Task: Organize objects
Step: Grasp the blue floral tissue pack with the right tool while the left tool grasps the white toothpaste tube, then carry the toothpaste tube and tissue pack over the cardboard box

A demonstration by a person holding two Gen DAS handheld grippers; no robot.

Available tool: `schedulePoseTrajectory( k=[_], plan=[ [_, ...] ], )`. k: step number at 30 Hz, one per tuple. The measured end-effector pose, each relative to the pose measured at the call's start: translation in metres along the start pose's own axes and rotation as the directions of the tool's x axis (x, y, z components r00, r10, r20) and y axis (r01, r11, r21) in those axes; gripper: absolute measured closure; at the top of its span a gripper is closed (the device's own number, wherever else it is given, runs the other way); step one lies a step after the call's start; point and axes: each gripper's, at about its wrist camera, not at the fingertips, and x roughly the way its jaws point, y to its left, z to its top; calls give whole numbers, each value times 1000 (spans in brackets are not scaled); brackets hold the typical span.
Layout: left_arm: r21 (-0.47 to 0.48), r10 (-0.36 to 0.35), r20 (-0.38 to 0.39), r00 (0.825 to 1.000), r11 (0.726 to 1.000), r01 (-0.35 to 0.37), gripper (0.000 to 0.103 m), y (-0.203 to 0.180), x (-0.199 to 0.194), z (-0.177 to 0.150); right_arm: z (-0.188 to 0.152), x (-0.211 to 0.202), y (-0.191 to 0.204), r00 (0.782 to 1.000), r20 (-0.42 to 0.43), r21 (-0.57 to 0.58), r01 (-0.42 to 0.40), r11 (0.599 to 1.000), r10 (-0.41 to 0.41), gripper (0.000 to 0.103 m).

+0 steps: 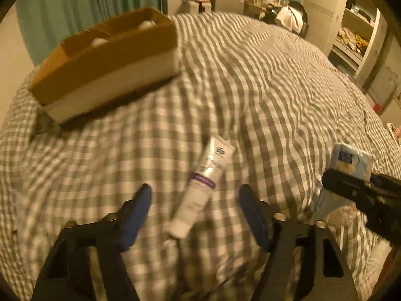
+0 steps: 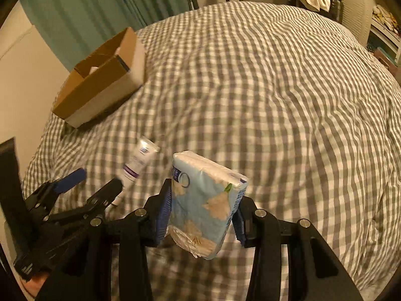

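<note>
A white cream tube [image 1: 198, 188] with a purple band lies on the grey-checked bedcover [image 1: 263, 87], cap toward me. My left gripper [image 1: 195, 190] stands open astride it, blue pads clear of the tube on both sides. In the right wrist view the tube [image 2: 136, 163] and the left gripper [image 2: 94, 180] show at lower left. My right gripper [image 2: 205, 200] is shut on a light blue tissue pack [image 2: 205, 205], held above the cover; the same pack [image 1: 351, 160] appears at the right of the left wrist view. An open cardboard box [image 1: 105, 67] [image 2: 100, 92] sits near the bed's far left corner.
Two pale round things [image 1: 99, 42] lie inside the divided box. A teal curtain [image 1: 87, 7] hangs behind it. Cluttered furniture [image 1: 250, 0] stands past the bed's far end, and open shelves [image 1: 356, 32] at the right.
</note>
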Motion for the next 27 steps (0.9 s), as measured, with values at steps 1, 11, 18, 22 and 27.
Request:
schedulePoseTrajectory(
  k=[1, 11, 18, 22, 27],
  plan=[
    [2, -3, -11, 1000, 1000, 3, 37, -3, 6, 0, 0, 4, -1, 1000, -6, 2, -1, 1000, 1, 61],
    [48, 37, -45, 998, 998, -35, 71, -20, 44, 2, 1, 36, -17, 997, -75, 15, -30, 999, 31, 61],
    [33, 14, -26, 1000, 999, -13, 83, -15, 18, -1, -1, 28, -8, 997, -62, 7, -35, 999, 35, 61],
    [26, 6, 8, 1000, 1000, -6, 84, -6, -11, -3, 0, 4, 6, 999, -23, -17, -43, 999, 43, 61],
    [-13, -5, 50, 999, 1000, 5, 84, 16, -54, -6, 4, -37, 38, 997, 46, -72, -54, 996, 58, 61]
  ],
)
